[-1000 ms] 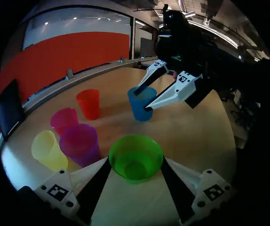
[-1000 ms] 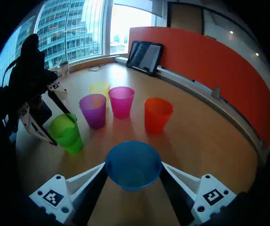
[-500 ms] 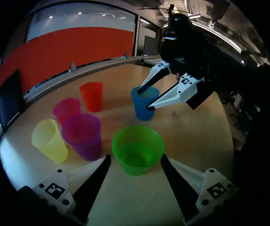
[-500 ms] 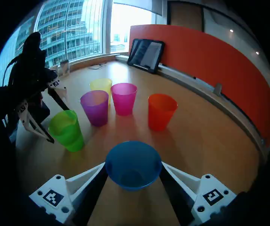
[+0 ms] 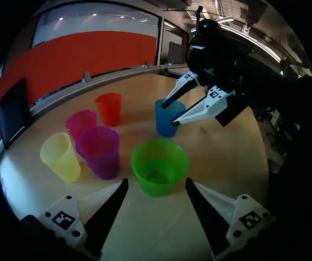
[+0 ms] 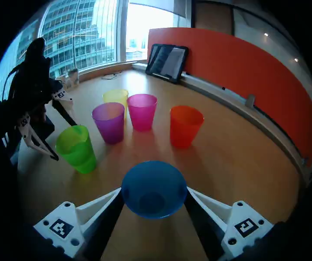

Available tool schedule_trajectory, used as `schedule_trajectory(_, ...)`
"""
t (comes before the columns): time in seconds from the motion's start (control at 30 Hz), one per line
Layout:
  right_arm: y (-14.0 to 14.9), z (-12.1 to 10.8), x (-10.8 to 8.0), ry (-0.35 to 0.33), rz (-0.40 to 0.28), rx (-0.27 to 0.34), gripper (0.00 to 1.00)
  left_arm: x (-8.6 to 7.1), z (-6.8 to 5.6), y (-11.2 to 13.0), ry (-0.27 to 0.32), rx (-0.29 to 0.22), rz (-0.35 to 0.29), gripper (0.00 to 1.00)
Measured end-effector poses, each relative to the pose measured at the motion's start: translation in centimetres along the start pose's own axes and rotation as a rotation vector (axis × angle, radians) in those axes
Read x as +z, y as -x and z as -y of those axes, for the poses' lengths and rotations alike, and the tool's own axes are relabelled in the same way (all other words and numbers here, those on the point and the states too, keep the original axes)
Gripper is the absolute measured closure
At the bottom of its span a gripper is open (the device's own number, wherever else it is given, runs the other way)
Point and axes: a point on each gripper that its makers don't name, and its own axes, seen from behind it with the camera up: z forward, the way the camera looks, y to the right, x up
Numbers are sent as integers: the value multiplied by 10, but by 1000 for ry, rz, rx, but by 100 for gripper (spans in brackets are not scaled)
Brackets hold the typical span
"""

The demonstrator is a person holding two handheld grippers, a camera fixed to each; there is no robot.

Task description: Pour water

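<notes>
Right gripper [image 6: 154,191] jaws pressed on blue cup [image 6: 154,182] at lower centre, left gripper [image 5: 156,180] jaws wide open flanking green cup [image 5: 159,167], contents unclear

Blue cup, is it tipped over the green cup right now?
No, the blue cup is upright between the right gripper's fingers, apart from the green cup.

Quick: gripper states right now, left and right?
Left gripper: open, not touching the green cup.
Right gripper: closed on the blue cup.
</notes>
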Motion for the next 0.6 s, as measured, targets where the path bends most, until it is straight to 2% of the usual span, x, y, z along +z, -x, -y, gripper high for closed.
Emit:
schedule_trajectory(0.13,1,0,-1,3,0,-2,0,-1,0,0,-6,1,0,2)
schedule_trajectory(0.37,1,3,-8,9,-7,3,0,-9,4,1,-28,-11,-5,2)
schedule_trajectory(0.6,9,1,-23,36,-12,10,0,-25,11,7,-75,-32,-15,2)
